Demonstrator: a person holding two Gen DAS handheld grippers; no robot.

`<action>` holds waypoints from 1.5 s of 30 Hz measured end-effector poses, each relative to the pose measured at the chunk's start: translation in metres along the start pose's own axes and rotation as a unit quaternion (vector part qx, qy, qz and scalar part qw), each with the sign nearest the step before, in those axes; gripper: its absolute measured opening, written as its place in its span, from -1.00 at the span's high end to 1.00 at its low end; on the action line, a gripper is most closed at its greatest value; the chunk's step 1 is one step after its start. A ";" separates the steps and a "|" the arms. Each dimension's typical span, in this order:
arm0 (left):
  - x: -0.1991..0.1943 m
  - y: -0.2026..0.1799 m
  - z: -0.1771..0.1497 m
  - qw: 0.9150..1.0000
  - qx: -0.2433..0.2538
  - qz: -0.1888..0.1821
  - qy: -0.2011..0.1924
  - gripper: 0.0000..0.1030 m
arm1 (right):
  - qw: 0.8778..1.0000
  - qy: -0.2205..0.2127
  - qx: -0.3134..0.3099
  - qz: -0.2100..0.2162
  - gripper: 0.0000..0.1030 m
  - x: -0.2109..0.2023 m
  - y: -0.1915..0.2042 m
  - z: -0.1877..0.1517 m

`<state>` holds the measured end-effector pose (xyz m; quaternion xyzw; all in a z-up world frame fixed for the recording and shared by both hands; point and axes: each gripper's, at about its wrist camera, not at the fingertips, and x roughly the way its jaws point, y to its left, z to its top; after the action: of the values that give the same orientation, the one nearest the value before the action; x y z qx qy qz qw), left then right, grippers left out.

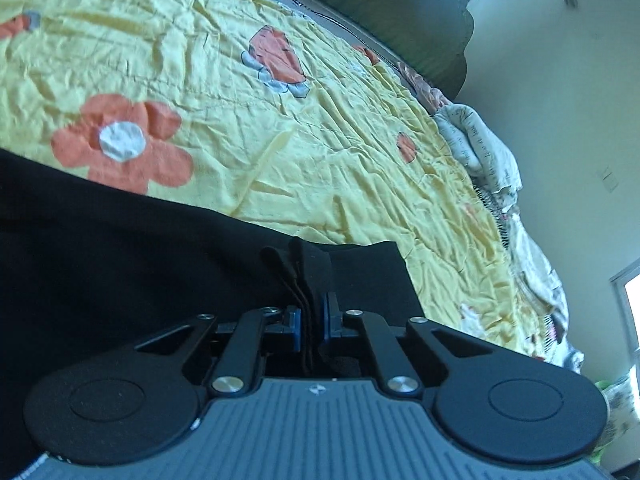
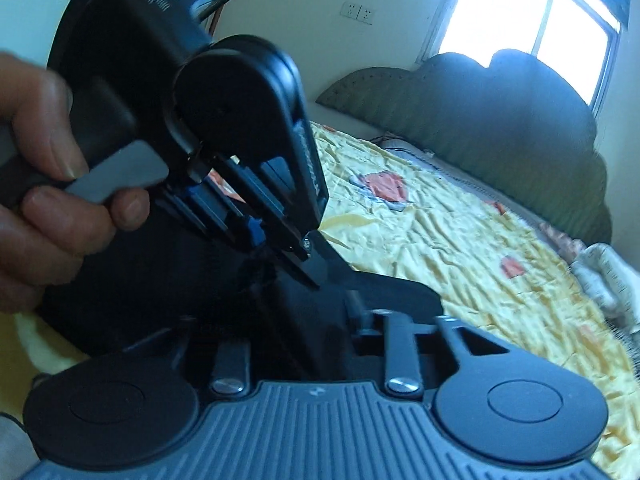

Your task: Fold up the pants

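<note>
The black pants (image 1: 120, 248) lie on a yellow floral bedsheet (image 1: 280, 140). In the left wrist view my left gripper (image 1: 310, 320) is shut on a bunched edge of the pants, with layers of black cloth pinched between its blue pads (image 1: 295, 328). In the right wrist view my right gripper (image 2: 320, 320) is shut on black pants cloth (image 2: 392, 292), its tips buried in the fabric. The left gripper (image 2: 260, 240) also shows there, held by a hand (image 2: 48, 184), close above and left of the right gripper, gripping the same cloth.
A dark green padded headboard (image 2: 500, 112) stands at the far end of the bed. A crumpled white printed blanket (image 1: 484, 152) lies along the bed's right edge. A bright window (image 2: 520, 8) and wall sockets (image 2: 358, 12) are on the far wall.
</note>
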<state>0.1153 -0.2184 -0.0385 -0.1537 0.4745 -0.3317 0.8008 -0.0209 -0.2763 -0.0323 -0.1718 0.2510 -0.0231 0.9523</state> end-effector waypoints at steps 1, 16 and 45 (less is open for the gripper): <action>-0.001 0.000 -0.001 1.000 0.004 0.003 0.000 0.86 | 1.000 -0.006 -0.009 0.000 0.25 -0.002 0.002 0.000; -0.014 -0.015 -0.009 0.994 0.088 0.063 -0.025 0.86 | 0.999 -0.003 -0.030 0.016 0.70 -0.005 0.029 0.011; -0.064 0.021 -0.015 0.987 0.111 0.105 -0.059 0.86 | 0.996 -0.038 -0.003 0.085 0.70 -0.008 0.043 0.028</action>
<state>0.0895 -0.1582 -0.0158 -0.0326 0.4003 -0.2864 0.8698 -0.0160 -0.2260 -0.0210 -0.1533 0.2283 0.0649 0.9592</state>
